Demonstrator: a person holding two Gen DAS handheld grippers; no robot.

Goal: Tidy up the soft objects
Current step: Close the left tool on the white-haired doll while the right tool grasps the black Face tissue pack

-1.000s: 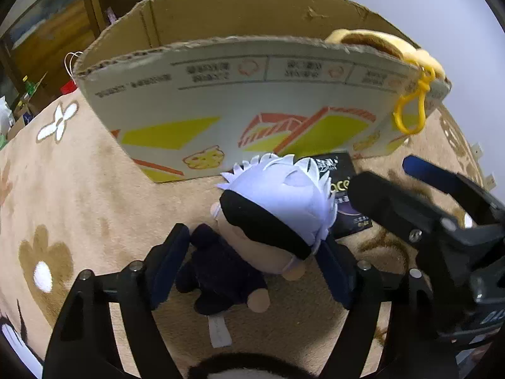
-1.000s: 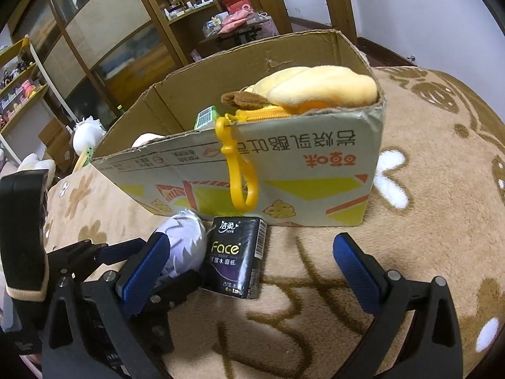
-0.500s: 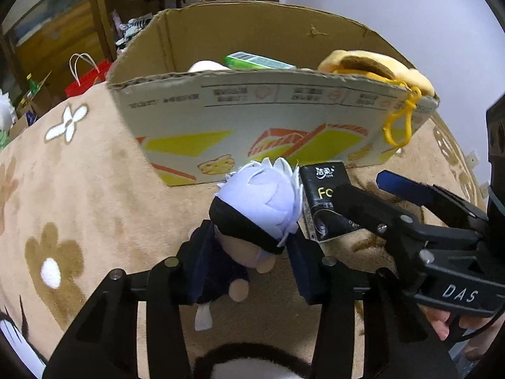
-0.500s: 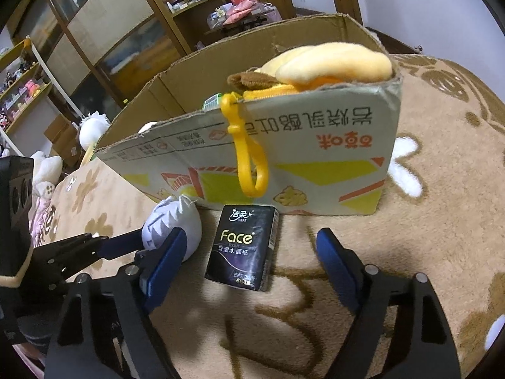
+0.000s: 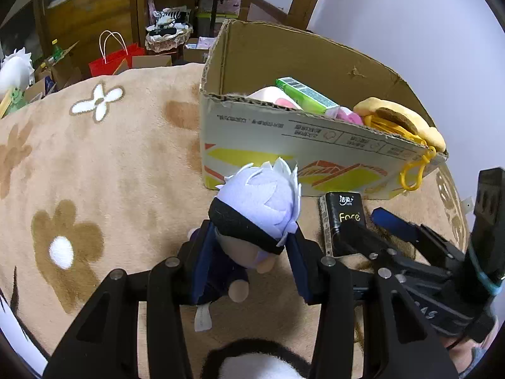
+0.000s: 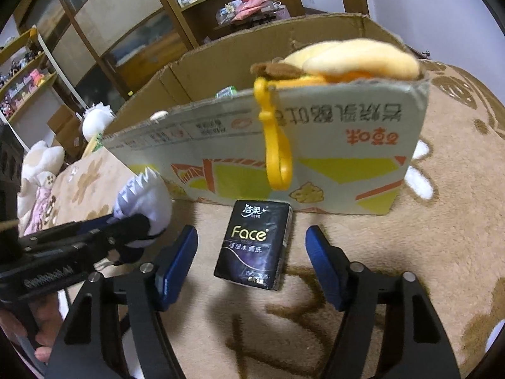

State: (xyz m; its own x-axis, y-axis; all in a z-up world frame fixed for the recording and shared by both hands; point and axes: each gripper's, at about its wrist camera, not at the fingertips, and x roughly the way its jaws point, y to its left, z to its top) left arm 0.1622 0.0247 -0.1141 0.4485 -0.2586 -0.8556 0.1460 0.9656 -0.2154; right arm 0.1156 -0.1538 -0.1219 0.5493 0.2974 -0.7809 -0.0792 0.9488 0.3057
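Where the tan blanket [image 5: 126, 164] with brown and white flowers covers the surface, one cardboard box [image 5: 284, 145] stands; wooden shelves [image 6: 104, 31] and one red bag [image 5: 116, 60] fill the room behind. My left gripper [image 5: 249, 259] has its fingers clamped on one white-haired doll [image 5: 255, 218], just in front of the box. My right gripper [image 6: 252, 252] has just been closing, fingers either side of one black tissue pack [image 6: 255, 243], not touching. One yellow plush [image 6: 353, 60] rests in the box corner.

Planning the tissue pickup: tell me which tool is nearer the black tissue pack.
Right. The right tool straddles the black tissue pack; the left tool, beside it, grips the plush doll.
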